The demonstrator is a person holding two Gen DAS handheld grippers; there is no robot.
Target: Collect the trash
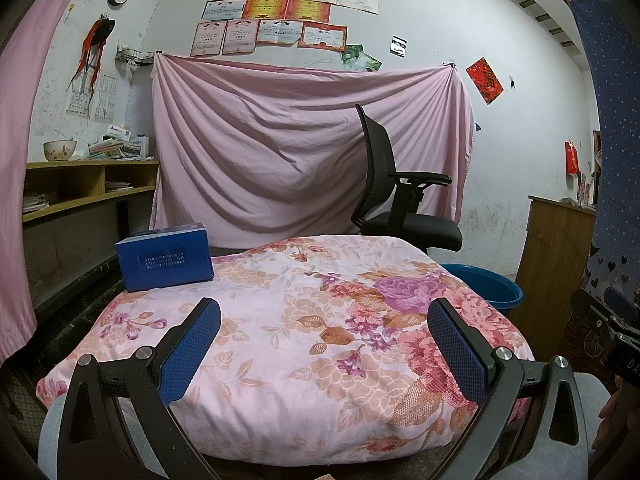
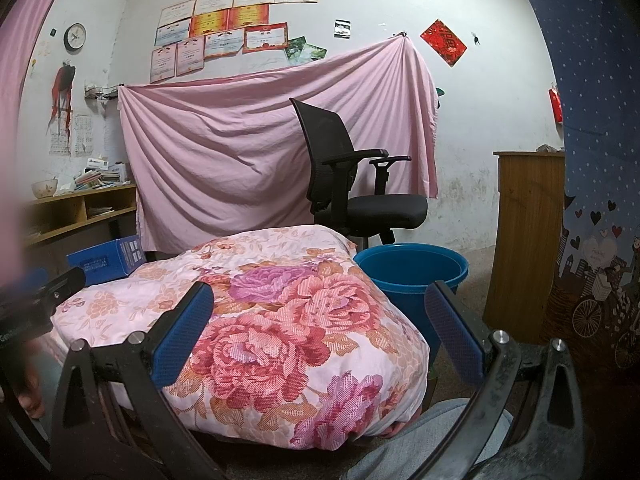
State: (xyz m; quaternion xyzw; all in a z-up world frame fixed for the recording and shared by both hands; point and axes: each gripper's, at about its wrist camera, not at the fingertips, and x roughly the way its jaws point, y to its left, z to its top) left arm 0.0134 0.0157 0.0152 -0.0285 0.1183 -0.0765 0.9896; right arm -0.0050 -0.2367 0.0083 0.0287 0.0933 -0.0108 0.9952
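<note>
Fingers of the left gripper (image 1: pixel 324 344) stand wide apart with nothing between them, hovering over a floral cushion (image 1: pixel 288 344) that fills the space ahead. Beyond its left finger, at the cushion's far left corner, a blue box (image 1: pixel 166 256) stands upright. Past its right finger, beside the cushion's far right edge, part of a blue bucket (image 1: pixel 496 286) shows. A black chair (image 1: pixel 400 196) stands further back, before a pink sheet (image 1: pixel 264 148) hung on the wall.

From the right wrist, the right gripper (image 2: pixel 326 332) is likewise spread and empty. Its left finger lies over the cushion (image 2: pixel 256 320); its right finger is low in front of the bucket (image 2: pixel 412 276), which sits on the floor just beside the cushion, its inside not visible. The box (image 2: pixel 108 260) is far off to the left, partly hidden by the cushion. The chair (image 2: pixel 352 176) stands behind the bucket. No loose trash can be made out in either view.
</note>
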